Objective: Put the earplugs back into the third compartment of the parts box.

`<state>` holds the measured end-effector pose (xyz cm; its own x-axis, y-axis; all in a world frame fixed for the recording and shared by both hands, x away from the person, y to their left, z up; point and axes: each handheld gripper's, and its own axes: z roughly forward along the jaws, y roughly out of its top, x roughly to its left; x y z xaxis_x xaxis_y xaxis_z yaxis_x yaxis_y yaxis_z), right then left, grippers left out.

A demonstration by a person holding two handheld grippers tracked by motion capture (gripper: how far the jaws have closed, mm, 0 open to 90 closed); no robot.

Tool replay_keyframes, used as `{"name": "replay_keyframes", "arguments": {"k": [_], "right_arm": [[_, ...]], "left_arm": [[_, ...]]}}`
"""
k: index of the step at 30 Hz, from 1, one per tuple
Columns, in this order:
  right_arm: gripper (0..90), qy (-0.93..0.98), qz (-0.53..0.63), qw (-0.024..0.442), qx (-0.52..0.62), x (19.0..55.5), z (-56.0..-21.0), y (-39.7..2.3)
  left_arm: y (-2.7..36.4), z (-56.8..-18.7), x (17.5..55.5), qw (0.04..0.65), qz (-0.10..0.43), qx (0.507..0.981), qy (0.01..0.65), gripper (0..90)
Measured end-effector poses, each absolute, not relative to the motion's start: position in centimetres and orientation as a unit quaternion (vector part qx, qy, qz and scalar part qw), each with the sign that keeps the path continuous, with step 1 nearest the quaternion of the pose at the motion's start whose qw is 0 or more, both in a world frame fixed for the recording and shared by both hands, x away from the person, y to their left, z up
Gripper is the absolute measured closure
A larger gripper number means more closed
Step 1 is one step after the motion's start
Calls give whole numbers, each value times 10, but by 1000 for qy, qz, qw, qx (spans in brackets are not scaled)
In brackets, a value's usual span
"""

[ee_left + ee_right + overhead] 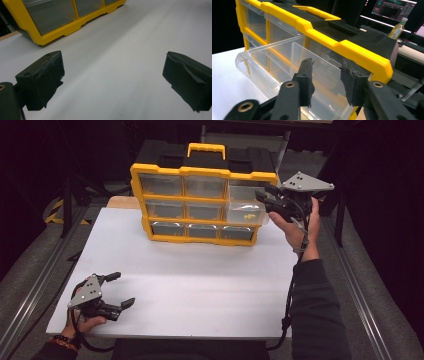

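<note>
White worktop (200,285); right claw (325,80) part-spread over pulled-out drawer (287,65), seemingly reaching inside; left claw (122,290) idle, spread wide.

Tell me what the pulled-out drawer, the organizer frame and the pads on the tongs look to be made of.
Pulled-out drawer: clear glossy plastic, likely; the yellow frame shows through its walls. Organizer frame: opaque yellow moulded plastic, smooth with a slight sheen, with a black top. Pads on the left tongs: matte black, probably foam or rubber, judging by the frayed, torn edges.

organizer (200,170): yellow-black, upright, table's far side | top-right drawer (244,209): clear, pulled out, perhaps small yellow bits inside
</note>
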<state>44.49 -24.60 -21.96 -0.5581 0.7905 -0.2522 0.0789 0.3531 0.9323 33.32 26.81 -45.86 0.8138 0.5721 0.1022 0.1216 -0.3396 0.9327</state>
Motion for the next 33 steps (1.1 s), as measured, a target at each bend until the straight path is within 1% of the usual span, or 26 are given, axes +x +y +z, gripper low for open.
{"name": "replay_keyframes", "arguments": {"k": [2,3,4,5,7,9,10,15,20,24,26,33], "right_arm": [[566,731,492,372,292,441,-220,-247],[537,727,495,377,289,437,-220,-247],[537,727,495,377,289,437,-220,-247],[506,725,502,383,276,428,-221,-247],[476,718,510,390,268,421,-222,-248],[465,714,515,393,265,417,-223,-249],[430,706,524,400,258,407,-225,-249],[369,702,534,407,239,388,-231,-248],[337,702,539,405,229,375,-242,-245],[268,702,536,412,222,361,-261,-238],[262,703,532,416,220,358,-266,-237],[193,716,514,419,216,343,-308,-230]], "left_arm": [[269,-458,333,532,211,790,220,49],[269,-459,333,532,212,789,220,49],[269,-459,333,532,212,789,220,49],[269,-459,333,532,212,790,220,49],[269,-459,333,533,211,789,221,49],[269,-458,333,532,210,790,220,48],[269,-458,332,533,210,790,220,48],[269,-458,333,532,208,791,219,48],[269,-458,333,534,209,790,220,48],[269,-458,333,534,208,789,221,48],[269,-458,333,534,209,789,221,48],[269,-458,334,534,212,787,223,48]]}}
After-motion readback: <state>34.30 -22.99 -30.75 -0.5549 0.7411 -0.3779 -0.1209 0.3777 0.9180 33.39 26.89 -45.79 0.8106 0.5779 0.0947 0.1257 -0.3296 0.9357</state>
